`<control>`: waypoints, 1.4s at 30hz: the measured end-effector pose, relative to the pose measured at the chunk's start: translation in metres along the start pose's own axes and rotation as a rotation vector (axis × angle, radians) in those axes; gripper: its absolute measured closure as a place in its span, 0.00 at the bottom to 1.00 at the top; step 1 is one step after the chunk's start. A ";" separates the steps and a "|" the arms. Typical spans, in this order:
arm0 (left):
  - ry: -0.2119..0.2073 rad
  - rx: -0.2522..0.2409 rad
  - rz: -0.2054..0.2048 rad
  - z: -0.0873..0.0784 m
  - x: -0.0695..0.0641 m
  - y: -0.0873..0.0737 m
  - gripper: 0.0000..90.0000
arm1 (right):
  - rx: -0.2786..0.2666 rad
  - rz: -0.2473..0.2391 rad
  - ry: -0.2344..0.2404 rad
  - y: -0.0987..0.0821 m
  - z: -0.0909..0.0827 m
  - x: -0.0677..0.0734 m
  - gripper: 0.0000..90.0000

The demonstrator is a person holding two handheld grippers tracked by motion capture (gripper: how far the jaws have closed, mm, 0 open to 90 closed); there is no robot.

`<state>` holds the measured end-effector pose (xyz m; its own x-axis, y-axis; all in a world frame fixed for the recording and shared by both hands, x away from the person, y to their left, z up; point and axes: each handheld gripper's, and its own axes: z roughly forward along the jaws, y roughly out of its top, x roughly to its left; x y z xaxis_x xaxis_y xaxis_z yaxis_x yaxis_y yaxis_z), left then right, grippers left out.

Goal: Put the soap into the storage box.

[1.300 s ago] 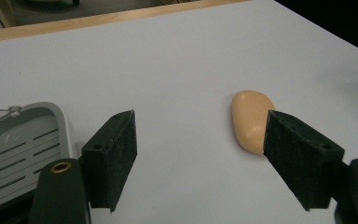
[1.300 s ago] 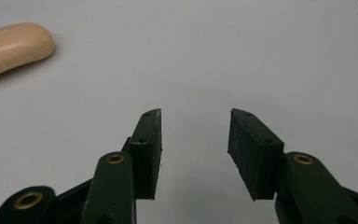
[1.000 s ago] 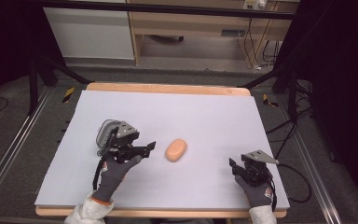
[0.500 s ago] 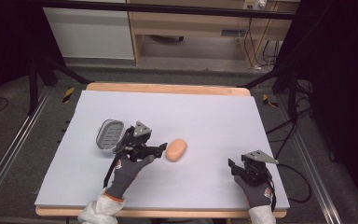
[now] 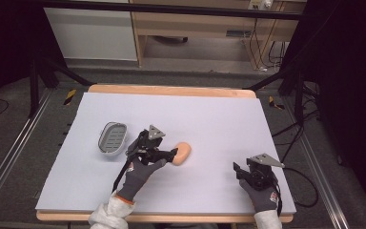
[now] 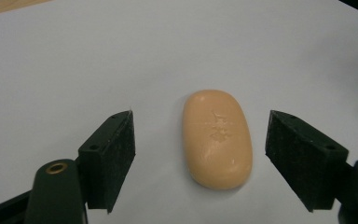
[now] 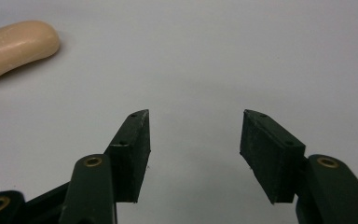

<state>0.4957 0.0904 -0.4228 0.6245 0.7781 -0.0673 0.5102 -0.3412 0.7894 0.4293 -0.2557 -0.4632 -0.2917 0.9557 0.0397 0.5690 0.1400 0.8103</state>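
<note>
Between spread fingers of left gripper — peach soap bar flat on table, untouched. Right gripper fingers apart — nothing between.

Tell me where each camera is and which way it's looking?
High view: above the person's side of the table, looking forward and down; both gloved hands, left gripper and right gripper show.
Left gripper view: rides the left gripper, looking along its open jaws at the soap.
Right gripper view: rides the right gripper, facing bare table; open jaws, soap at upper left.
Shared: all three see the soap.
</note>
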 end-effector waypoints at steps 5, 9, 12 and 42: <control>-0.008 0.016 0.013 0.007 -0.004 0.000 0.26 | -0.003 -0.010 -0.006 0.000 0.001 0.000 0.47; -0.010 0.036 0.026 0.017 -0.008 0.000 0.26 | 0.000 -0.008 -0.004 0.000 0.001 0.001 0.48; -0.011 0.042 0.036 0.021 -0.011 0.001 0.26 | 0.001 -0.009 -0.004 0.000 0.001 0.001 0.48; 0.001 0.152 0.064 0.064 -0.018 -0.004 0.28 | 0.018 -0.001 0.014 0.000 0.002 0.000 0.51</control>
<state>0.5203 0.0436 -0.4634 0.6580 0.7528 -0.0189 0.5531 -0.4661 0.6906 0.4310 -0.2551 -0.4643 -0.3031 0.9518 0.0468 0.5822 0.1460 0.7998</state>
